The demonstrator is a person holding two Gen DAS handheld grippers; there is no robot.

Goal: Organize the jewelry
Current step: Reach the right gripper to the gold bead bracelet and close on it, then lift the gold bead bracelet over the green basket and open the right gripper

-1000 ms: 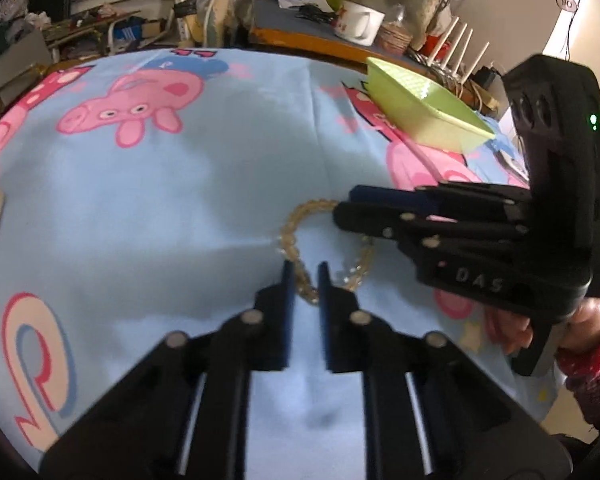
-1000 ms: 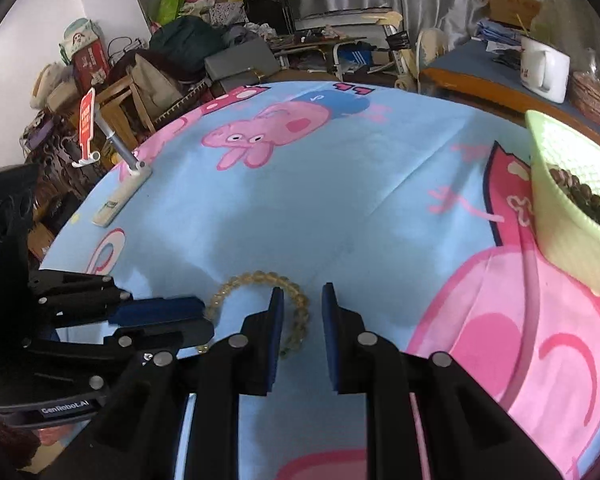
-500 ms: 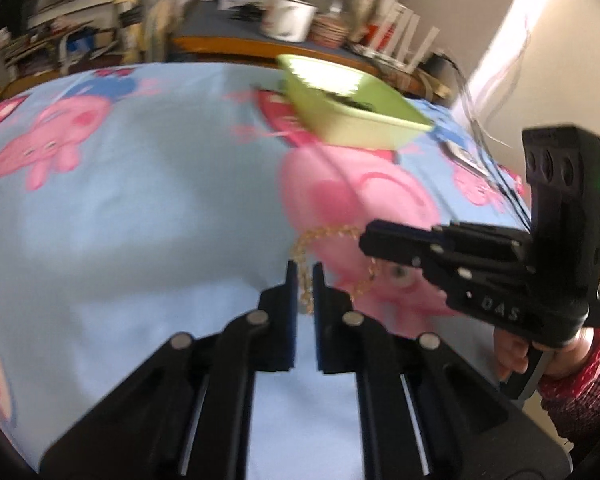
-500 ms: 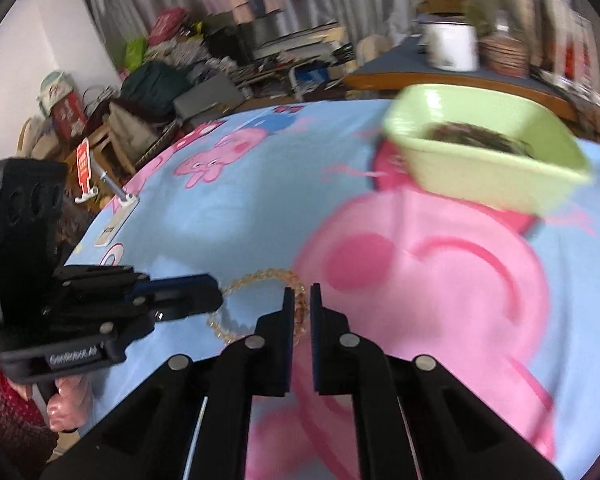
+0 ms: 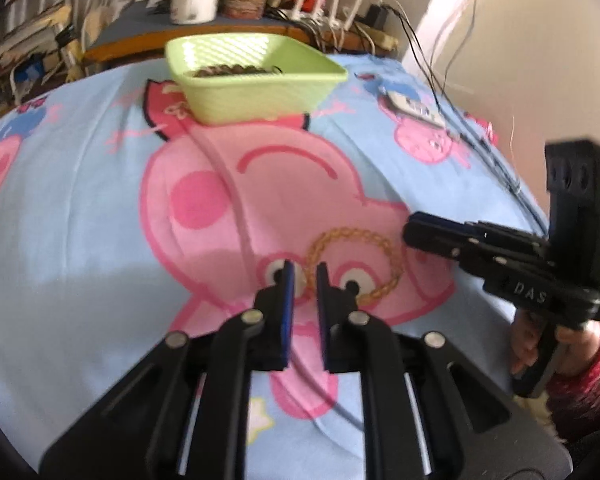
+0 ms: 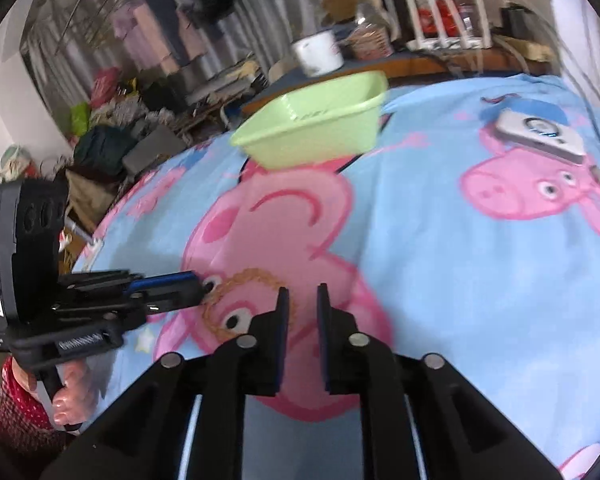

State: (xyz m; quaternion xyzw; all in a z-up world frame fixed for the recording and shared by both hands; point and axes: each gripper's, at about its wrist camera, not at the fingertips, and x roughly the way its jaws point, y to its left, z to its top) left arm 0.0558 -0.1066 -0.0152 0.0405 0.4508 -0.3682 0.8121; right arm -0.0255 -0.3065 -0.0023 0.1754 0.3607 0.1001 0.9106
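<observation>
An amber bead bracelet (image 5: 352, 234) lies as an oval loop over the pink pig print, between my two grippers. The jaws of my left gripper (image 5: 304, 276) are opening. The loop's left strand sits in their gap against the right pad, and cloth shows beside it. In the right wrist view the bracelet (image 6: 252, 273) runs from the left gripper's tip (image 6: 198, 286) to the outer side of the left finger of my right gripper (image 6: 300, 298). That gripper's narrow gap shows only cloth. Seen from the left wrist, the right gripper's tip (image 5: 410, 234) is just right of the loop.
A green basket (image 5: 256, 80) with dark beads inside stands further back on the pig-print cloth (image 5: 80, 200). A small white device (image 6: 540, 136) and cables (image 5: 480, 140) lie at the right. Behind are a white mug (image 5: 194, 0) and clutter. A red-sleeved hand (image 5: 572, 360) holds the right gripper.
Both grippers and the bracelet have travelled from the blue cloth onto the big pink pig, nearer the green basket. Both pairs of jaws closed in on the bracelet, then widened a little.
</observation>
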